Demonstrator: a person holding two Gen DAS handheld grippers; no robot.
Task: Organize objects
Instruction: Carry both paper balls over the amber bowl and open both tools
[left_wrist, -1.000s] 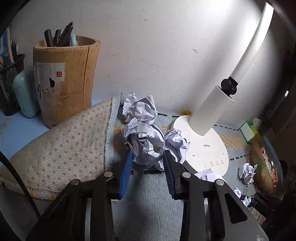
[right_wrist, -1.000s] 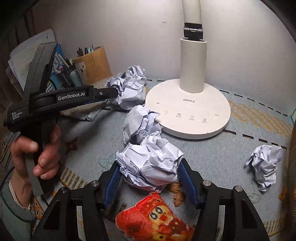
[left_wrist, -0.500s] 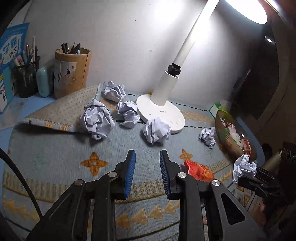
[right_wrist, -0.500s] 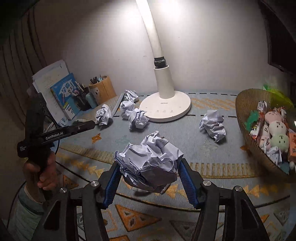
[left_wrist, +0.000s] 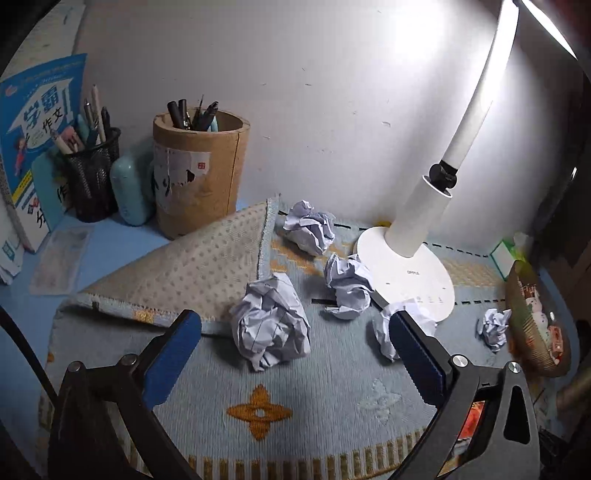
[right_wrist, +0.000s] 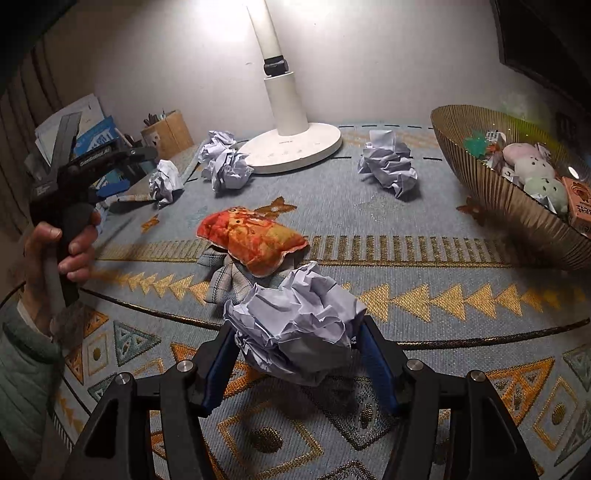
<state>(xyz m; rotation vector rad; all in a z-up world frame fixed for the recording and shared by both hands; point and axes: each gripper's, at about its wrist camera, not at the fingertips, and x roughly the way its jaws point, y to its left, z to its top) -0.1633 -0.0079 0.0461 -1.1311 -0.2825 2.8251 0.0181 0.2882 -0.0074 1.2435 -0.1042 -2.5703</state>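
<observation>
I've got crumpled paper (right_wrist: 295, 328) in view, matt white and sharply creased. Under it is the woven cloth rug (right_wrist: 424, 206), coarse, with its dotted backing (left_wrist: 195, 273) folded up. The lamp base (left_wrist: 417, 273) looks like smooth white plastic with a soft sheen. The pen holder (left_wrist: 201, 177) looks rough like cork. The bowl (right_wrist: 517, 206) is ribbed and glossy. The snack packet (right_wrist: 255, 236) is shiny foil.

The left gripper (left_wrist: 295, 347) has just spread its jaws wide, nothing pressed between them, and has closed in on the desk lamp (left_wrist: 406, 273), a crumpled paper ball (left_wrist: 271, 325) lying ahead. The right gripper (right_wrist: 295, 354), clamping its own paper wad (right_wrist: 295, 332), has drawn back from the lamp; an orange snack packet (right_wrist: 255, 240) now lies between them.
</observation>
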